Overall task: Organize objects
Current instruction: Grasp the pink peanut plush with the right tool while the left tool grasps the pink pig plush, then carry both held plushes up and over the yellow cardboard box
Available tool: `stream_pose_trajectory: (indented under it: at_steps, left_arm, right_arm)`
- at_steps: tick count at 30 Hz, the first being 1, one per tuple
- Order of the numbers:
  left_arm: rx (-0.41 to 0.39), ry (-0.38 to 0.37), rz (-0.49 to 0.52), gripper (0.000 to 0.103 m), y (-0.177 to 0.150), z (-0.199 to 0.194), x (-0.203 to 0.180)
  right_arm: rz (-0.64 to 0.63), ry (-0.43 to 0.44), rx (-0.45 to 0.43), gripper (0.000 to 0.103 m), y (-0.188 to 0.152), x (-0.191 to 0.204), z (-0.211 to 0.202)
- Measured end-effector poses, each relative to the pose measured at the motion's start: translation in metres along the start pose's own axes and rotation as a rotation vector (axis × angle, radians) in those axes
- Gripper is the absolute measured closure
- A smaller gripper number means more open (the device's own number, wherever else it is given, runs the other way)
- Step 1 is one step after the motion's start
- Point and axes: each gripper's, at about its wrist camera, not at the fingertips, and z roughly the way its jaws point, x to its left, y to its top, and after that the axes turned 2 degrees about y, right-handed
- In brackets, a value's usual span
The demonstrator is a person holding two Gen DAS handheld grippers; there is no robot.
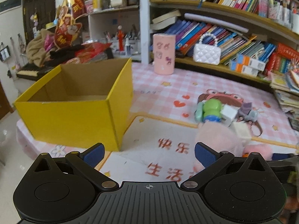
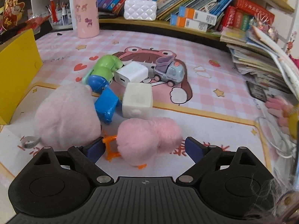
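Observation:
An open yellow cardboard box [image 1: 74,115] stands empty on the left of the pink mat; its side shows in the right wrist view [image 2: 16,71]. A pile of toys lies to its right: a pale pink plush [image 2: 67,115], a brighter pink plush [image 2: 149,140], a green alien figure [image 2: 104,69], a blue piece [image 2: 107,104], a white charger cube [image 2: 131,73], a cream cube [image 2: 137,100] and a small toy truck [image 2: 168,71]. My left gripper [image 1: 148,154] is open and empty beside the box. My right gripper [image 2: 143,148] is open, its jaws on either side of the brighter pink plush.
A pink cylinder holder [image 1: 164,54] and a white quilted handbag [image 1: 206,53] stand at the back by the bookshelf [image 1: 233,5]. Stacked books [image 2: 261,56] crowd the right edge. A metal spoon [image 2: 29,141] lies at the left, an orange plastic piece [image 2: 110,149] under the plush.

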Motion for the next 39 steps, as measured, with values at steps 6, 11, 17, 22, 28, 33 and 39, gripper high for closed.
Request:
stream_pose_trajectory:
  at_steps: [6,11,17,22,28,33,39]
  left_arm:
    - [-0.024,-0.072,0.008,0.0,0.01,0.003,-0.018]
    - [0.012,-0.13,-0.005,0.0,0.016,0.017,-0.038]
    - [0.095,-0.195,0.061,0.0,0.013,0.047,-0.075]
    - [0.156,-0.149,0.149,0.022,0.009,0.071,-0.099]
    - [0.129,-0.191,0.191,0.04,0.008,0.064,-0.098]
    - [0.047,-0.245,0.131,0.04,0.011,0.029,-0.072]
    - [0.033,-0.233,0.078,0.04,0.001,0.001,-0.024]
  right_arm:
    - [0.016,0.055,-0.001,0.018,0.007,-0.013,0.01]
    - [0.068,0.044,-0.041,0.019,0.005,-0.037,-0.007]
    - [0.114,-0.013,-0.073,0.019,-0.002,-0.067,-0.031]
    - [0.124,-0.008,-0.09,0.018,-0.01,-0.074,-0.048]
    - [0.077,-0.007,-0.108,0.019,-0.016,-0.065,-0.063]
    - [0.054,-0.012,-0.12,0.018,-0.02,-0.049,-0.073]
    - [0.037,0.001,-0.122,0.018,-0.022,-0.019,-0.08]
